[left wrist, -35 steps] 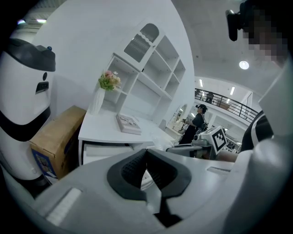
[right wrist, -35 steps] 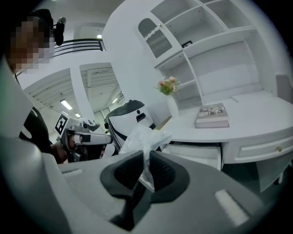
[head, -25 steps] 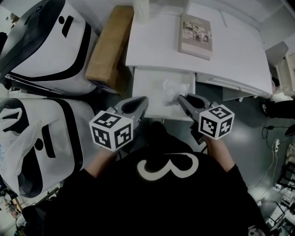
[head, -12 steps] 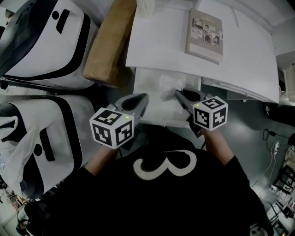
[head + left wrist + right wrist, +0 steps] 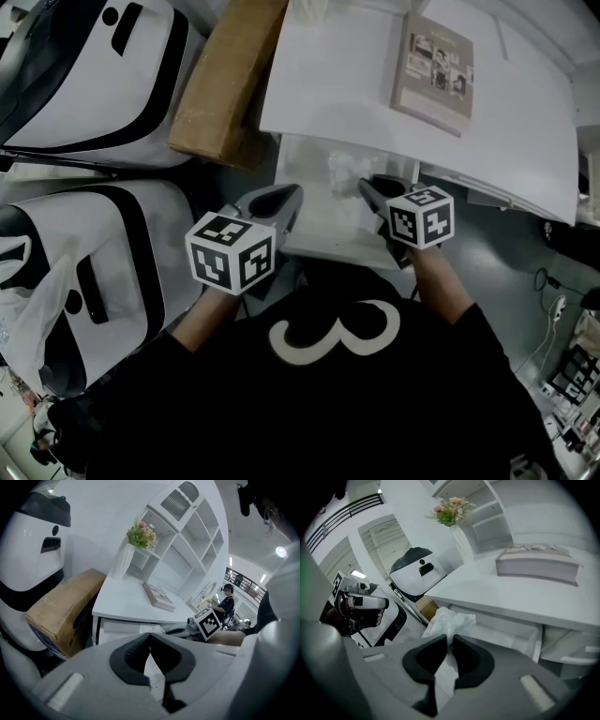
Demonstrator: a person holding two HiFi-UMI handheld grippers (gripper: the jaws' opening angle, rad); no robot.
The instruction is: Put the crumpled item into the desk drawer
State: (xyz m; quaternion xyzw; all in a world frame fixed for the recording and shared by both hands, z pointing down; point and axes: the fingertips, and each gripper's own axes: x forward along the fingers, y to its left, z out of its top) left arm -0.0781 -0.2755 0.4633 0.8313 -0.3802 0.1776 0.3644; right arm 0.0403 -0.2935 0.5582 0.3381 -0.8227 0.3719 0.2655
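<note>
While over open drawer (image 5: 328,225), crumpled item (image 5: 344,171)

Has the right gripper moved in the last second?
Yes. The right gripper, shut on the crumpled white plastic item, has advanced over the open white drawer, toward the white desk and its front edge.

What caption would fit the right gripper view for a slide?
The right gripper holds a crumpled white wad over the open drawer of a white desk.
</note>
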